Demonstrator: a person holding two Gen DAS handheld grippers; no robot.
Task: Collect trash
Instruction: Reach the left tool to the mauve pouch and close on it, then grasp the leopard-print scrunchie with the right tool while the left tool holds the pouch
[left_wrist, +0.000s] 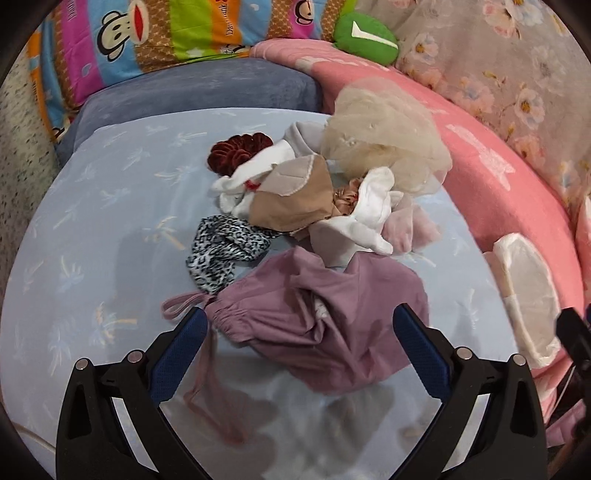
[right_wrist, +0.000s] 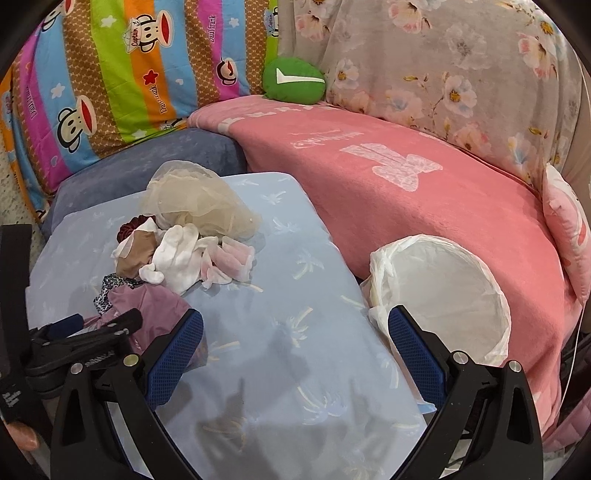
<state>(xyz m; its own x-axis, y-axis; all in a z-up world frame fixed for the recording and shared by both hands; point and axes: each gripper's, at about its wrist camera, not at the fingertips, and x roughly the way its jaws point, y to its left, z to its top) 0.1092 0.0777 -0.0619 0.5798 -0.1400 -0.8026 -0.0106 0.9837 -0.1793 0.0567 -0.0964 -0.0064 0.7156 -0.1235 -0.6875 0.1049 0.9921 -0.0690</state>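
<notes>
A heap of cloth scraps lies on a light blue sheet (left_wrist: 92, 221): a mauve drawstring bag (left_wrist: 317, 325), a leopard-print piece (left_wrist: 221, 251), white scraps (left_wrist: 373, 214), a tan piece (left_wrist: 291, 199), a dark red scrunchie (left_wrist: 232, 151) and beige tulle (left_wrist: 384, 144). My left gripper (left_wrist: 299, 321) is open, its blue pads either side of the mauve bag, just above it. My right gripper (right_wrist: 295, 325) is open over bare sheet (right_wrist: 280, 332), right of the mauve bag (right_wrist: 147, 306). A bin with a white liner (right_wrist: 443, 288) stands at the sheet's right edge, by my right fingertip; its rim (left_wrist: 528, 291) shows in the left wrist view.
A pink blanket (right_wrist: 406, 177) covers the raised surface right of the sheet. A grey-blue cushion (left_wrist: 192, 92), a striped monkey-print pillow (right_wrist: 110, 74), a green plush (right_wrist: 295, 79) and floral fabric (right_wrist: 461, 74) line the back. The left gripper's body (right_wrist: 85, 332) is at left in the right wrist view.
</notes>
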